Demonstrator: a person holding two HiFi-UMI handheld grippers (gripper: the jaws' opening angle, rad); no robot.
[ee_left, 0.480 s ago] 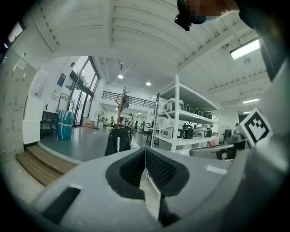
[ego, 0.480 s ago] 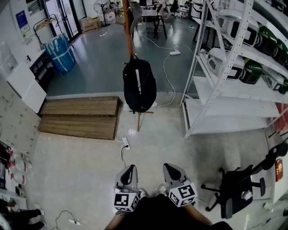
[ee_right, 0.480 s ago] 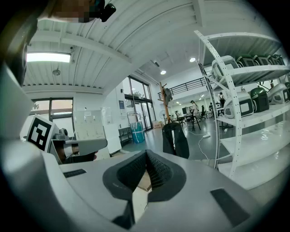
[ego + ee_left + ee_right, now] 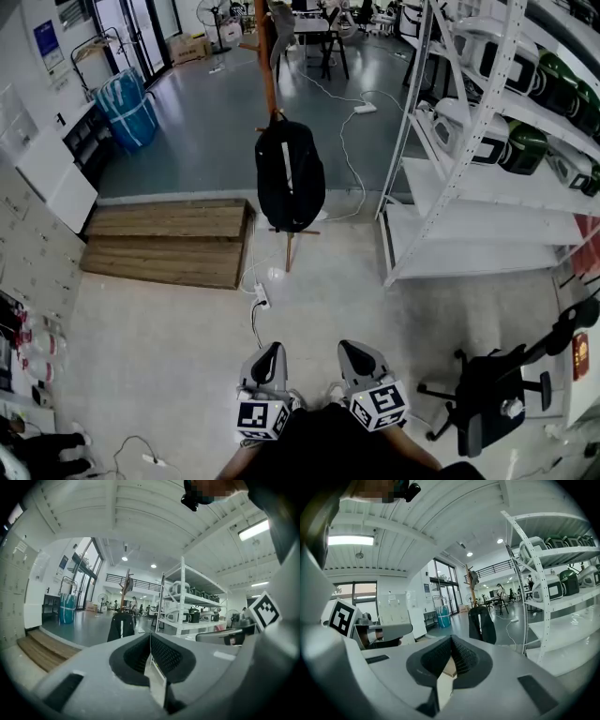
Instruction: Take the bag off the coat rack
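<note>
Approach stage: the left hand-held gripper (image 4: 269, 354) and right hand-held gripper (image 4: 354, 352) are closed and empty, with the bag (image 4: 291, 178) on the coat rack (image 4: 268, 70) well ahead, so next likely means nearing it and opening.

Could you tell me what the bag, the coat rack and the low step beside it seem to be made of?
Backpack: matte black fabric, probably nylon, judging by its soft sagging shape.
Coat rack: apparently varnished wood, with a reddish-brown pole.
Low step: seemingly unpainted wooden planks, with visible board seams.
</note>
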